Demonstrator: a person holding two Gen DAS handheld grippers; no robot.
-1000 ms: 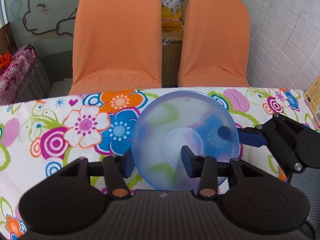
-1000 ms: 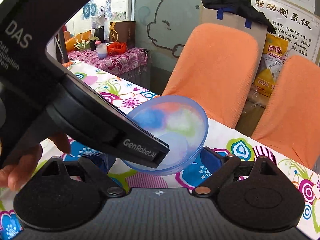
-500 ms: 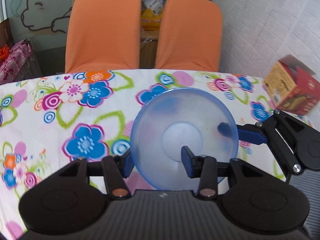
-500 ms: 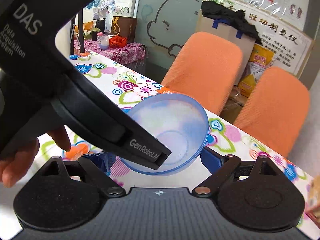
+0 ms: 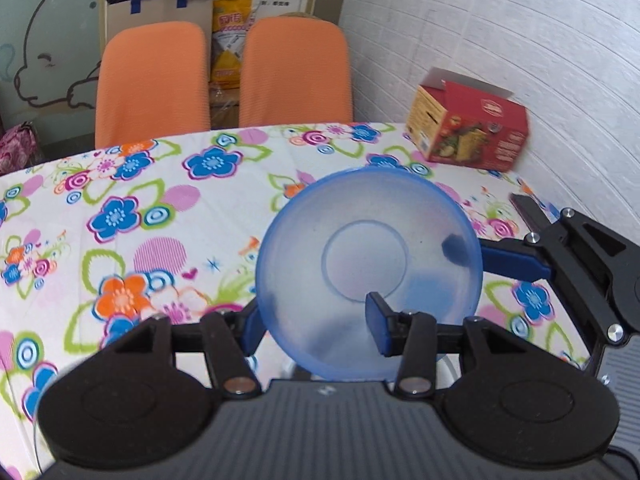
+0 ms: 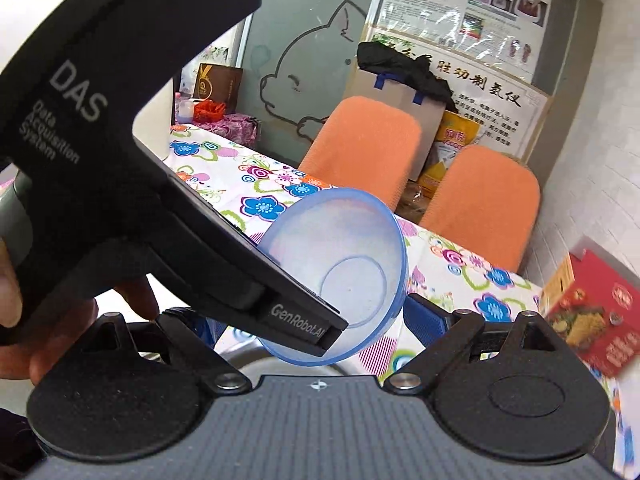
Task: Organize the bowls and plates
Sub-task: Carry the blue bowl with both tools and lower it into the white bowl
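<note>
A translucent blue plastic bowl is hanging in the air above the desk, tipped so that its open mouth is facing the left wrist camera and its flat round base is pointing away. The left gripper is holding it by the lower rim, its jaws narrowed onto the wall with one blue pad inside the bowl and the other outside on the left. The right gripper is reaching in from the right, and one of its blue fingers is touching or pinching the bowl's right rim, a dark pad showing through the plastic; in the right wrist view the bowl is sitting between this gripper's two blue fingers, which are standing fairly wide apart, though whether they are truly clamping the rim I cannot tell. The black body of the left gripper, printed with "DAS", is crossing that view, with a person's hand wrapping its handle. Below the bowl, the desk is wearing a white cloth with bright flowers. A red cardboard box is standing near the desk's far right corner by a white brick wall. Two orange-covered chairs are standing behind the desk.
</note>
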